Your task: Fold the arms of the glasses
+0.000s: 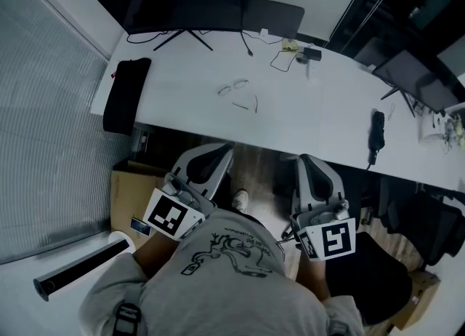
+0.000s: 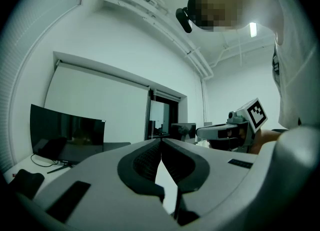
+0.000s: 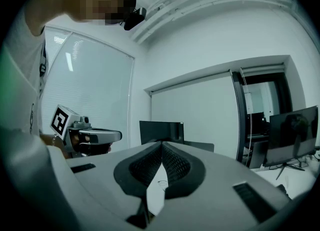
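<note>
**Q:** State of the grippers?

**A:** My left gripper (image 2: pixel 161 141) was clenched, tips pressed together, with nothing in the bite. Only the hollow behind the tips showed a slit of light. My right gripper (image 3: pixel 161 145) was also clenched, tips meeting, empty. Each one showed in the other's camera, held level, marker cube on top.

**Q:** Where did you hold them?

**A:** I held both low and close to my chest, short of the near edge of the long white desk (image 1: pixel 320 120) and pointing toward it. They were apart from each other, one on each side of me.

**Q:** And the glasses?

**A:** The thin wire-framed glasses (image 1: pixel 234 87) lay on the desk ahead of me, well apart from both grippers. The lenses were on the far side. The arms looked unfolded, reaching toward me. The frame was too fine to read more. Neither gripper touched them.

**Q:** Anything else noted?

**A:** A wide black monitor (image 1: pixel 182 4) stood on a splayed stand at the far edge, behind the glasses. A black oblong pouch (image 1: pixel 125 94) lay at the desk's left end. Loose cables (image 1: pixel 285 57) lay farther back, to the right.
</note>
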`<state>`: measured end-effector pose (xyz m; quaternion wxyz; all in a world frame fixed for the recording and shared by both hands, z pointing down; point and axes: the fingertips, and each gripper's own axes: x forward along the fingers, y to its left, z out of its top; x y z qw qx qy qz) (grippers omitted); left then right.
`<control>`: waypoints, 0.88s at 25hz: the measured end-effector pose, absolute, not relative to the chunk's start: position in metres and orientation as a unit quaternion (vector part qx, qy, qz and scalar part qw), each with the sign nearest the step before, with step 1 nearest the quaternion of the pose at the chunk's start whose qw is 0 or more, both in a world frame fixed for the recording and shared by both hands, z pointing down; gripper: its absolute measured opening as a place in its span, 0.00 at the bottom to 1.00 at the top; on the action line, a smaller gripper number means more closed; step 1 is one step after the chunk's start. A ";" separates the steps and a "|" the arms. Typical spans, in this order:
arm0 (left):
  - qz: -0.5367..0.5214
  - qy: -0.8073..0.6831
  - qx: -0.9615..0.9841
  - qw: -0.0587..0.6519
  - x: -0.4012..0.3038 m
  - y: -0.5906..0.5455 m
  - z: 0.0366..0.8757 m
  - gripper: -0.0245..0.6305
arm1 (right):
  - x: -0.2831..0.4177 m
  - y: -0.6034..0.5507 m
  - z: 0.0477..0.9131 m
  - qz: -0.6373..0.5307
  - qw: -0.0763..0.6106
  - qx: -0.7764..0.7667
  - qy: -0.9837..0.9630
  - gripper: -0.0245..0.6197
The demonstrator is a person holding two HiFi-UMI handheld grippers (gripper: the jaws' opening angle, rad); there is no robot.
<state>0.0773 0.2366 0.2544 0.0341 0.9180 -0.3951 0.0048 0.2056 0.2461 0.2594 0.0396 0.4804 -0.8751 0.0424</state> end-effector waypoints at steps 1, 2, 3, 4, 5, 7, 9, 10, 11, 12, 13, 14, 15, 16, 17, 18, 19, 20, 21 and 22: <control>0.005 -0.394 0.918 0.034 0.078 0.233 0.255 0.07 | 0.206 0.243 0.260 0.043 0.040 0.481 -0.875 0.05; 0.004 -0.393 0.919 0.034 0.078 0.230 0.256 0.07 | 0.205 0.240 0.261 0.043 0.040 0.481 -0.875 0.05; 0.004 -0.392 0.919 0.034 0.077 0.226 0.257 0.07 | 0.204 0.236 0.262 0.042 0.041 0.481 -0.875 0.05; 0.003 -0.392 0.920 0.034 0.077 0.221 0.257 0.07 | 0.203 0.232 0.262 0.042 0.042 0.480 -0.875 0.05; 0.002 -0.391 0.920 0.034 0.076 0.216 0.258 0.07 | 0.202 0.227 0.263 0.041 0.043 0.480 -0.875 0.05; 0.002 -0.393 0.919 0.036 0.074 0.205 0.259 0.07 | 0.200 0.215 0.264 0.042 0.046 0.480 -0.875 0.05; 0.002 -0.395 0.918 0.038 0.070 0.192 0.260 0.07 | 0.197 0.202 0.265 0.043 0.050 0.478 -0.876 0.05; 0.003 -0.395 0.918 0.038 0.068 0.185 0.261 0.07 | 0.194 0.195 0.265 0.043 0.051 0.477 -0.877 0.05; 0.003 -0.396 0.917 0.038 0.066 0.177 0.262 0.07 | 0.192 0.187 0.264 0.042 0.052 0.475 -0.877 0.05; 0.003 -0.396 0.917 0.038 0.064 0.170 0.262 0.07 | 0.190 0.179 0.264 0.041 0.053 0.475 -0.878 0.05; 0.003 -0.396 0.917 0.039 0.062 0.162 0.262 0.07 | 0.187 0.172 0.263 0.040 0.053 0.474 -0.878 0.05; 0.003 -0.396 0.917 0.038 0.060 0.155 0.262 0.07 | 0.185 0.164 0.263 0.039 0.053 0.474 -0.878 0.05; 0.003 -0.396 0.918 0.037 0.058 0.147 0.261 0.07 | 0.183 0.156 0.262 0.039 0.053 0.473 -0.878 0.05; 0.003 -0.395 0.918 0.036 0.056 0.140 0.260 0.07 | 0.180 0.148 0.261 0.038 0.053 0.473 -0.879 0.05; 0.002 -0.395 0.918 0.035 0.054 0.131 0.259 0.07 | 0.177 0.140 0.260 0.038 0.054 0.472 -0.879 0.05; -0.002 -0.396 0.918 0.035 0.052 0.123 0.257 0.07 | 0.175 0.132 0.260 0.037 0.055 0.471 -0.880 0.05; -0.007 -0.396 0.918 0.035 0.050 0.115 0.256 0.07 | 0.172 0.124 0.259 0.037 0.055 0.470 -0.880 0.05; -0.009 -0.395 0.918 0.035 0.048 0.107 0.255 0.07 | 0.170 0.117 0.258 0.036 0.056 0.470 -0.880 0.05; -0.006 -0.394 0.918 0.036 0.045 0.100 0.257 0.07 | 0.167 0.110 0.258 0.035 0.056 0.470 -0.880 0.05; 0.000 -0.393 0.919 0.036 0.042 0.093 0.259 0.07 | 0.164 0.102 0.258 0.035 0.057 0.471 -0.880 0.05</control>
